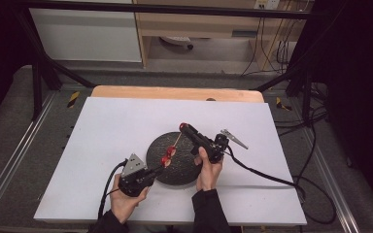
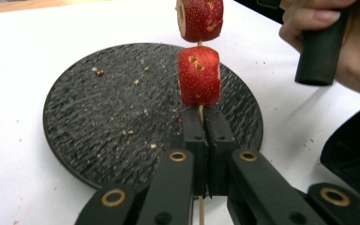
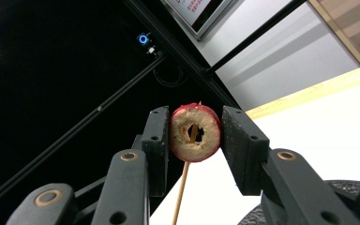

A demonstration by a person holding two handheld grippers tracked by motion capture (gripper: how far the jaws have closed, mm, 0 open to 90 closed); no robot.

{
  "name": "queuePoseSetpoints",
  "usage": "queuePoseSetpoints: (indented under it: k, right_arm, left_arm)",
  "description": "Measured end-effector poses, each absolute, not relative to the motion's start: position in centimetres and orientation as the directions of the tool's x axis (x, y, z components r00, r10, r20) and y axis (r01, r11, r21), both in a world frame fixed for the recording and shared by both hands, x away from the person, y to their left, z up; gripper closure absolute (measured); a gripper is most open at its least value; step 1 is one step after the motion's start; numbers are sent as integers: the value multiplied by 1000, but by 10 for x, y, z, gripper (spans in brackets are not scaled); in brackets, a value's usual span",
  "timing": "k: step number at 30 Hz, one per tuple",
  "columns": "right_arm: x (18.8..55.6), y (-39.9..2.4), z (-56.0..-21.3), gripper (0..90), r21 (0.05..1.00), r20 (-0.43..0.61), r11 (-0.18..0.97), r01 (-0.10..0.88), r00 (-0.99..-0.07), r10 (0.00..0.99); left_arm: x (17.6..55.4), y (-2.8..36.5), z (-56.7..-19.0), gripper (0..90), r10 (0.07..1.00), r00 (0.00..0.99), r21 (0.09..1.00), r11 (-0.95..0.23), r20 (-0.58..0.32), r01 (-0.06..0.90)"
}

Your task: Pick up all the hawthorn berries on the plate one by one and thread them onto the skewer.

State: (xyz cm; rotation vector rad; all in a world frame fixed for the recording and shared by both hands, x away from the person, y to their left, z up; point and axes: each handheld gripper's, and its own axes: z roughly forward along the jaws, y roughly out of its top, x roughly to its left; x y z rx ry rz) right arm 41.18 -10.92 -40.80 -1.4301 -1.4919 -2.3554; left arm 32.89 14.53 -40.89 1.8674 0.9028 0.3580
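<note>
Left gripper (image 2: 202,124) clamped tight on the thin wooden skewer (image 2: 200,110), jaws pressed together right below the lower red fruit piece (image 2: 198,76); second red piece (image 2: 200,18) threaded just above it on the same stick, looks like cored hawthorn or similar, can't say for sure. Right gripper (image 3: 194,133) closed on a third red fruit ring (image 3: 195,132), pads squeezing both sides, hollow core facing the camera with the skewer (image 3: 183,187) poking through the hole and running down below it.

From the high view: left gripper (image 1: 161,169) coming in low from the bottom left, held in the left hand (image 1: 124,201); right gripper (image 1: 183,127) angled up and to the left, held in the right hand (image 1: 208,170); skewer (image 1: 176,141) stretched between the two above the plate, two red pieces (image 1: 168,155) near the left gripper's end, one at the right gripper's tip.

Underneath, round black textured plate (image 1: 159,145) with little crumbs scattered on it (image 2: 122,108); plate sitting on a white sheet (image 1: 116,126) covering a wooden table (image 1: 175,92); black cables (image 1: 272,177) trailing off to the right; dark frame rails around the whole setup.
</note>
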Motion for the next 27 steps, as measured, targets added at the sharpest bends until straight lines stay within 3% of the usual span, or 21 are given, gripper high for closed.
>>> queuePoseSetpoints:
  k: [27]
  right_arm:
    - [403, -109, -408, 636, 728, 673, -528, 437, -601, 432]
  left_arm:
    - [344, 132, -395, 889, 715, 682, 886, -204, -156, 416]
